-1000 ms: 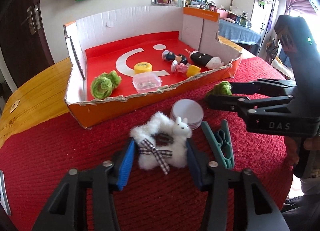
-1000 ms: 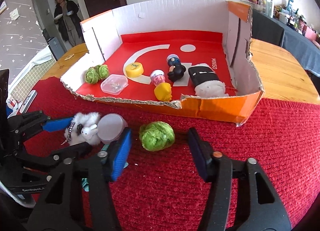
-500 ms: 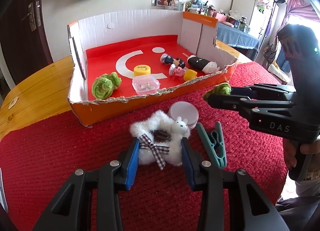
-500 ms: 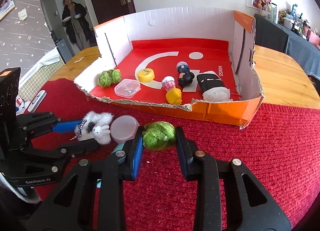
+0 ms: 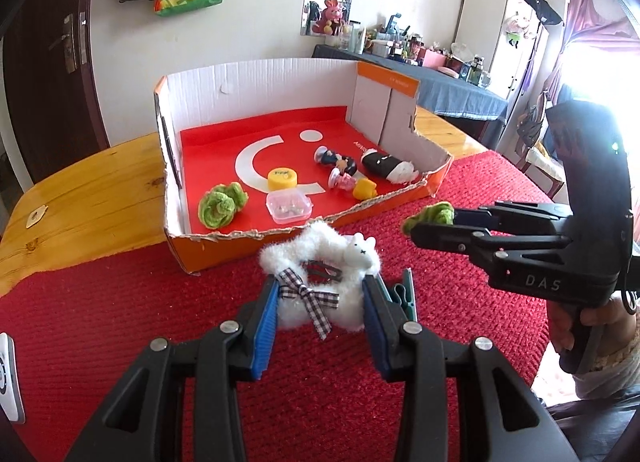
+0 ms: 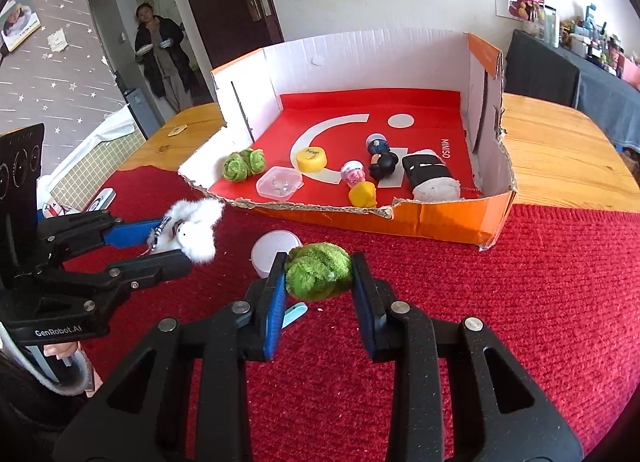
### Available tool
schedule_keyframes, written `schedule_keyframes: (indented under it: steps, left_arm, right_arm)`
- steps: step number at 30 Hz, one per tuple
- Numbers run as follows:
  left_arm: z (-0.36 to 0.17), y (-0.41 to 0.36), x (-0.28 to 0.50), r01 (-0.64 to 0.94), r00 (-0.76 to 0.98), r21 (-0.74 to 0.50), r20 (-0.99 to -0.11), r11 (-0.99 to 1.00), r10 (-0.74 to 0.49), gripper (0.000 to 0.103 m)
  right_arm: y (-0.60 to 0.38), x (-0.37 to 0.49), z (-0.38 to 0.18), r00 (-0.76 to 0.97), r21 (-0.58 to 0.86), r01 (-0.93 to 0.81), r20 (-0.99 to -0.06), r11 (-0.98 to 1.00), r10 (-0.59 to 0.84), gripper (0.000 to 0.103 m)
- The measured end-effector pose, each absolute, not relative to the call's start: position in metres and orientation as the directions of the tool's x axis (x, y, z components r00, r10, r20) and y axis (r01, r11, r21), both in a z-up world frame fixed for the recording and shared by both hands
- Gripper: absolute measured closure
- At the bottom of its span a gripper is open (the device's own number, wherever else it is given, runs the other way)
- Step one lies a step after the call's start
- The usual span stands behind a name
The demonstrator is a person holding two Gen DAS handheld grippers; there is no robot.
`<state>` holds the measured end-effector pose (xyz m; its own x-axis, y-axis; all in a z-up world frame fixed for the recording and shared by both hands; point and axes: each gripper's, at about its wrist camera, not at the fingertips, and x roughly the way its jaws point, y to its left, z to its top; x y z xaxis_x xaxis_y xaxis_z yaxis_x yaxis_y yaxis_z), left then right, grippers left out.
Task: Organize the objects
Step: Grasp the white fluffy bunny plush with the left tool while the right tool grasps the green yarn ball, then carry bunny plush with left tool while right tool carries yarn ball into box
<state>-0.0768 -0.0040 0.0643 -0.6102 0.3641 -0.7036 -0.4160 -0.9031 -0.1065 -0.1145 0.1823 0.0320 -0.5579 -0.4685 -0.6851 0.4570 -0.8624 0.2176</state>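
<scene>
White fluffy toy (image 5: 320, 278) now clamped in left tool (image 5: 320, 304), green yarn ball (image 6: 318, 272) in right tool (image 6: 318, 288); both lifted before cardboard box (image 6: 440, 218), ready for placing.

Bright daylight, window (image 5: 596, 74) glare blown out at right; sharp centre, fisheye-bent edges.

The red mat (image 6: 520, 302) is a rough woven cloth, and the table (image 5: 92, 198) under it is glossy varnished wood. The box (image 6: 440, 218) is torn corrugated cardboard, the white scrunchie (image 5: 320, 262) is fluffy, and the green scrunchie (image 6: 318, 270) looks like fuzzy yarn.
</scene>
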Motion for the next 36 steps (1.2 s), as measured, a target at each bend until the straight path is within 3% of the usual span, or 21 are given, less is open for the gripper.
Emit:
schedule_keyframes:
  steps: [10, 19, 36]
  left_arm:
    - [0.087, -0.011, -0.082, -0.411, -0.635, -0.127, -0.671, -0.903, 0.384, 0.062]
    - [0.108, -0.005, -0.115, -0.397, -0.671, -0.093, -0.65, -0.913, 0.358, 0.062]
    - [0.093, 0.0, -0.209, -0.358, -0.616, -0.026, -0.744, -0.933, 0.257, 0.062]
  right_arm:
    - [0.185, -0.109, 0.055, -0.573, 0.234, 0.476, -0.648, -0.848, -0.501, 0.074]
    - [0.184, -0.139, 0.083, -0.635, 0.145, 0.467, -0.631, -0.872, -0.445, 0.074]
    - [0.163, -0.242, 0.065, -0.632, -0.092, 0.403, -0.747, -0.91, -0.204, 0.074]
